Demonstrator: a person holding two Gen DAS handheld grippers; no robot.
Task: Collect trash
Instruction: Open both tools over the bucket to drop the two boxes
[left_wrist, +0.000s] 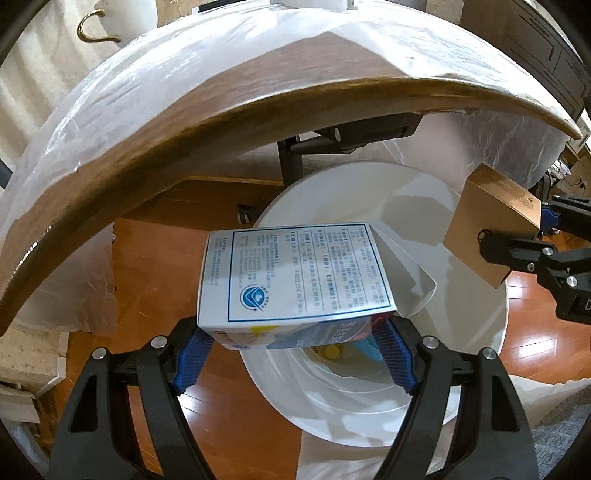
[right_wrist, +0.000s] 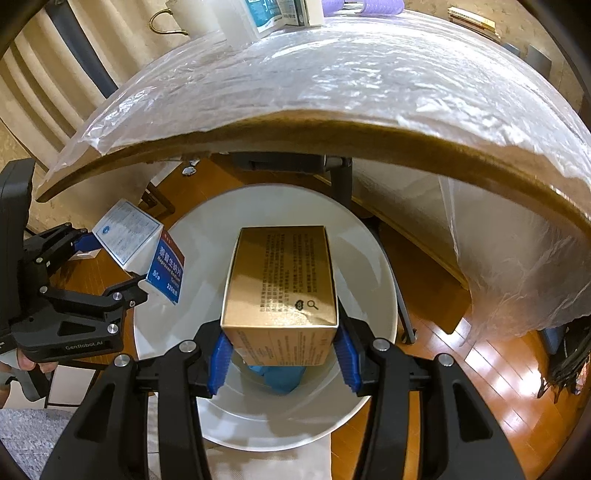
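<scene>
Below the curved table edge (left_wrist: 258, 107), at the centre of both wrist views, stands the white trash bin (left_wrist: 476, 369) on the wooden floor, and both boxes hang over its mouth. The left gripper (left_wrist: 295, 354) is clamped on the white medicine box (left_wrist: 295, 273), blue pads pressing its two sides; the box sits over the bin's left rim, part of it above bare floor. The right gripper (right_wrist: 282, 354) is clamped on the gold box (right_wrist: 282, 280), which hangs squarely over the opening, with blue trash (right_wrist: 280, 376) visible beneath it. The step in hand looks like the drop. To do it well, I would carry the white box further toward the bin's middle before letting go, since from its present place it could clip the rim and tumble out. The gold box looks ready to fall clean. Parting one pair of fingers at a time would keep the boxes from knocking together.
</scene>
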